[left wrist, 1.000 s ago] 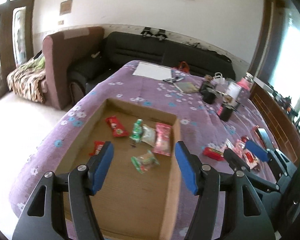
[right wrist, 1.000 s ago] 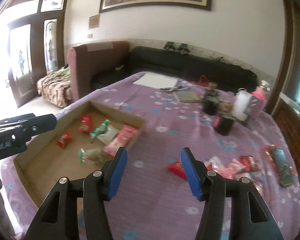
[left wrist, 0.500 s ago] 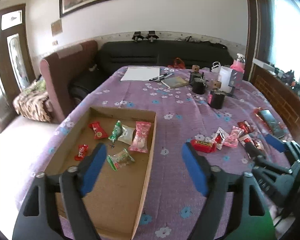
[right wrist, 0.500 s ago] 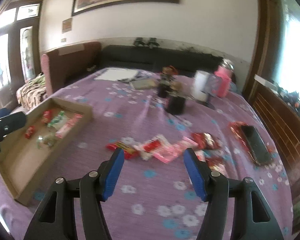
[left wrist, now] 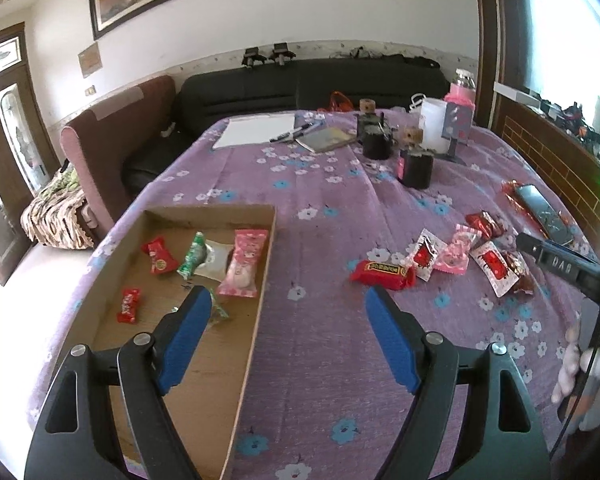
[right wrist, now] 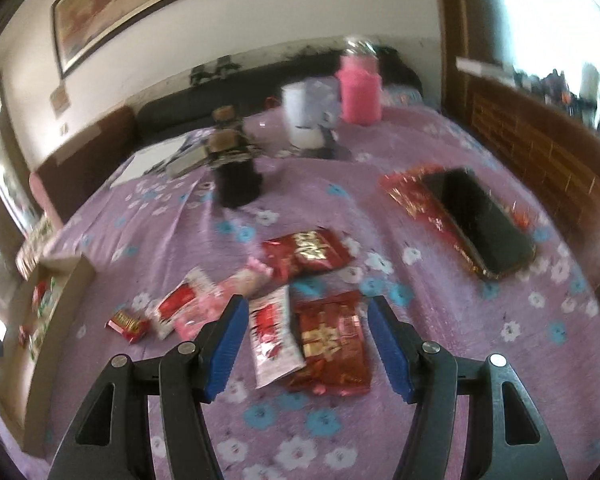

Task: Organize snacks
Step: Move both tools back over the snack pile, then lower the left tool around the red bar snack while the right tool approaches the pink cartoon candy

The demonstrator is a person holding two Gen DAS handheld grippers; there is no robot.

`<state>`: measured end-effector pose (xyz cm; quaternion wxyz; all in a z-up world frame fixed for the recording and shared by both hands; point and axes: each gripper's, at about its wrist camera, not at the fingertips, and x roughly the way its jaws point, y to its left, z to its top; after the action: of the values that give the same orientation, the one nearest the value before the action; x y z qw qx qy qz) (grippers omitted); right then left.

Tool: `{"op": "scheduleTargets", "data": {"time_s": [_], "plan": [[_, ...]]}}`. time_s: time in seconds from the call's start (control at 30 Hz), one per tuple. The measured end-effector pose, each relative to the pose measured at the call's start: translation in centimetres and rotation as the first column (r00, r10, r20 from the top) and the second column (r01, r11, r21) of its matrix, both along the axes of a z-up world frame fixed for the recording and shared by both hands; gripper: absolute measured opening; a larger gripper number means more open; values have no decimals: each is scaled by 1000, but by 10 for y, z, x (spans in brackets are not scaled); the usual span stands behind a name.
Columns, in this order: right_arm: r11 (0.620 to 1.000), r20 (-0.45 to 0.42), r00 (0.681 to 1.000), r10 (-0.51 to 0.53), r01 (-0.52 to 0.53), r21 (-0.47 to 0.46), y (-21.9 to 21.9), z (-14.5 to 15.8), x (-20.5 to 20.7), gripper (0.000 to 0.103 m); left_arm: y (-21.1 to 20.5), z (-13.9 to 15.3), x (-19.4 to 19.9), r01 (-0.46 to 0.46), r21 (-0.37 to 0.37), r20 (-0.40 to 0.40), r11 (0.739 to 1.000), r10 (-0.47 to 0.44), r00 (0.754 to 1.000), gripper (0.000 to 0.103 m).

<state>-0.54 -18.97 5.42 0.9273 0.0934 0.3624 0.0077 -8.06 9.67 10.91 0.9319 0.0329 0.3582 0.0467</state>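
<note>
A shallow cardboard tray (left wrist: 236,344) on the purple flowered cloth holds several wrapped snacks, among them a pink packet (left wrist: 244,262) and a red candy (left wrist: 159,255). My left gripper (left wrist: 288,340) is open and empty over the tray's right wall. Loose snacks lie to the right, the nearest a red bar (left wrist: 382,274). My right gripper (right wrist: 304,346) is open and empty just above a white-and-red packet (right wrist: 274,336) and a dark red packet (right wrist: 332,340). The tray (right wrist: 52,304) shows at the left of the right wrist view.
Two black cups (left wrist: 416,168), a white jug (left wrist: 434,130), a pink bottle (right wrist: 360,92), paper, pens and a notebook stand at the table's far end. A black phone (right wrist: 476,220) lies on red foil at the right. A wooden bench edge runs along the right.
Both grippers have swung right. The left one moved from over the tray to its right wall. The right one moved closer and lower over the loose snacks. Both stayed open.
</note>
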Motion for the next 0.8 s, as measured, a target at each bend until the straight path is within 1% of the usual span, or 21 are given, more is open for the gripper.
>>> {"op": "scheduleTargets", "data": {"time_s": [0.1,0.17,0.2,0.27,0.37,0.47,0.5,0.53,0.63,0.73,0.8], "plan": [[993,1,1000,-19,19,120,-24,-13,2,64,-1,-6,11,26,-47,-42,999,-28,999,80],[980,-20,999,-30,33,194,-38,-22,5,64,0,-9,22,47,-105,-75,993,-55,996,80],[973,-37,999,-32,40,229,-45,-27,7,65,0,-12,30,61,-150,-96,987,-76,992,80],[963,-53,998,-21,34,266,-50,-33,8,64,-1,-18,43,68,-208,-128,976,-96,987,80],[964,-58,998,23,-7,265,-41,-34,10,64,-9,-28,61,82,-261,-160,962,-127,979,80],[975,-42,997,63,-53,215,-24,-29,8,64,-14,-34,77,100,-296,-180,950,-158,971,80],[981,-17,998,60,-56,184,-18,-25,4,64,-16,-37,85,107,-304,-184,947,-169,968,80],[983,6,998,58,-58,172,-16,-22,1,64,-16,-40,92,106,-303,-192,947,-170,967,80],[983,41,996,79,-84,161,-9,-17,-4,64,-18,-54,115,83,-283,-236,956,-153,960,80],[985,37,995,93,-97,146,-4,-18,-3,64,-21,-70,128,72,-294,-279,953,-158,947,79],[984,30,994,104,-107,141,0,-20,-2,64,-29,-80,132,83,-270,-297,959,-165,941,79]]}}
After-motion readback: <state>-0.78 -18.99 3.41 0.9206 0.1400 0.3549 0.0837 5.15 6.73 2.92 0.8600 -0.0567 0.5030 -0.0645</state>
